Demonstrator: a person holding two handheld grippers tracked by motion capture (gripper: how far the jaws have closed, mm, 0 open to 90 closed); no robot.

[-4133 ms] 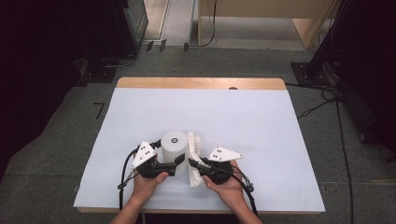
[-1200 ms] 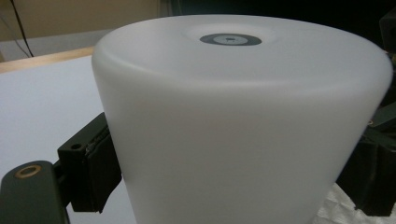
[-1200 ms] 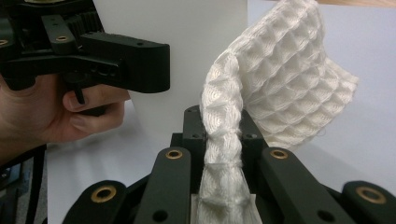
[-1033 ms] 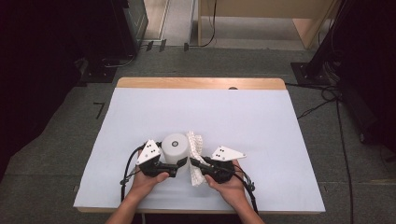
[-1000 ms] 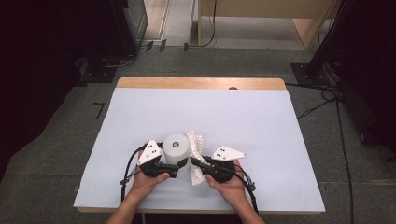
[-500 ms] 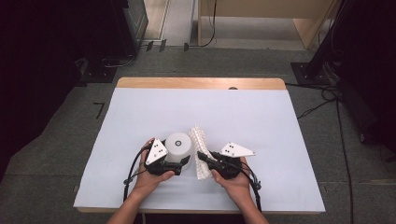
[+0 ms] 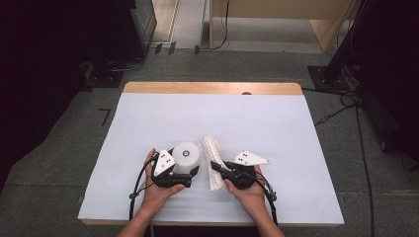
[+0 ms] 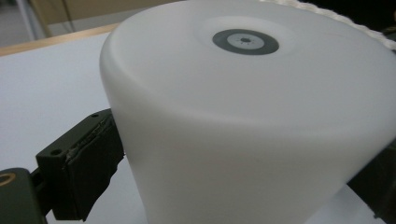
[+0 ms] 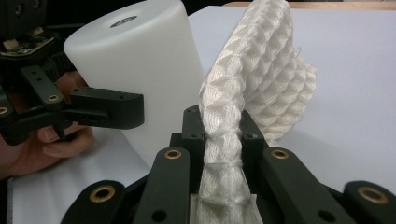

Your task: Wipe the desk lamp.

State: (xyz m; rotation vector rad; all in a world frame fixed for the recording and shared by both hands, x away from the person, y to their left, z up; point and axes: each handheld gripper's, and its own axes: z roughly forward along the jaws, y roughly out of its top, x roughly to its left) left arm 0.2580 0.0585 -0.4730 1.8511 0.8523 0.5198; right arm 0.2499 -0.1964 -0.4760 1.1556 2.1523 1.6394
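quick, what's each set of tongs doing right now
Left tongs: closed on the white cylinder.
Right tongs: shut on the white mesh cloth.

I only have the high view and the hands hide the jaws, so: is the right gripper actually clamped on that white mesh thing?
Observer: Yes. In the right gripper view the right gripper is shut on the white mesh sleeve, which stands up between its jaws.
Operator: And the left one?
Observer: The left gripper has a jaw pressed on each side of the white cylinder.
Operator: Anything on top of the cylinder?
Observer: A small grey ring mark at the centre.
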